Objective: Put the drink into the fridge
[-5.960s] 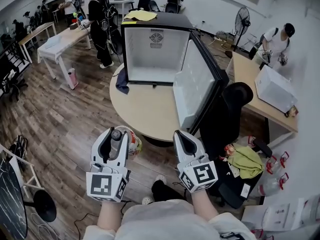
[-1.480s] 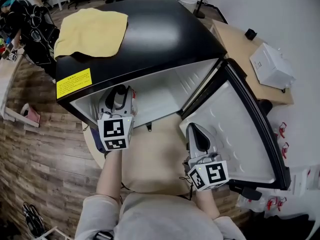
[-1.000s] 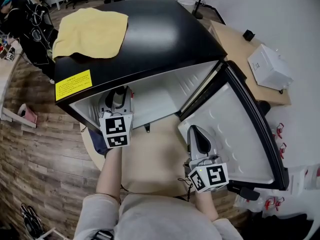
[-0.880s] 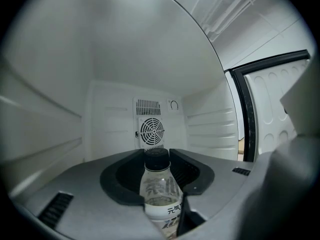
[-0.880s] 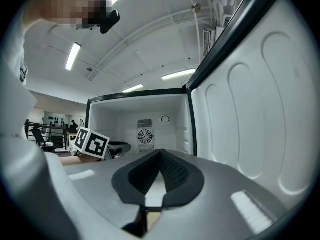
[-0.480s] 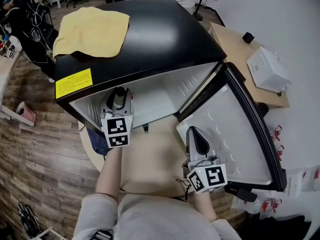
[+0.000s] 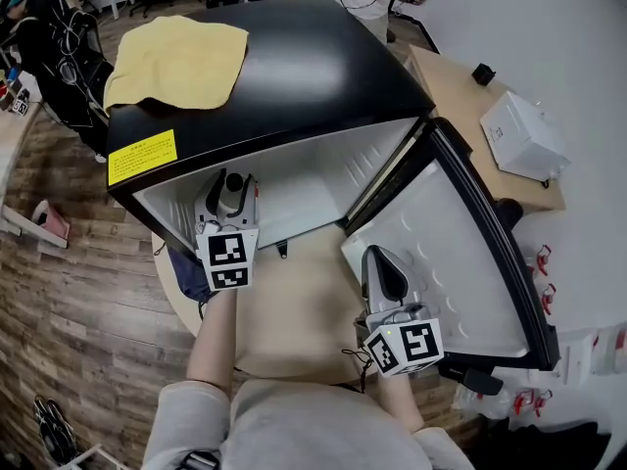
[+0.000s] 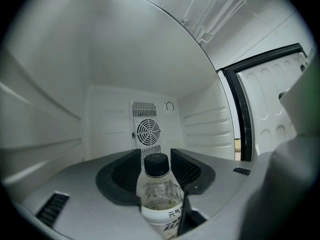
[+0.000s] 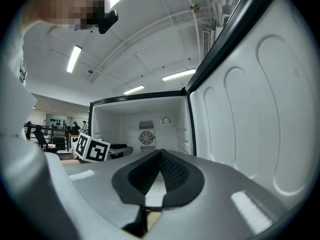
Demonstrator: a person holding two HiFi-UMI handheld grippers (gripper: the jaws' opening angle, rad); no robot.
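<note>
Left gripper (image 7: 231, 186) jaws opening around the drink bottle (image 8: 160, 199) inside the fridge (image 7: 313, 67); right gripper (image 7: 378, 264) closed, empty.

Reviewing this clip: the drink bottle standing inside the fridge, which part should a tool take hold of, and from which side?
Take the bottle by its round clear body, just below the shoulder, coming in level through the fridge's open front. It stands upright, walls close the other sides, and the black cap is narrower. The left tool's jaws are opening around that body.
</note>
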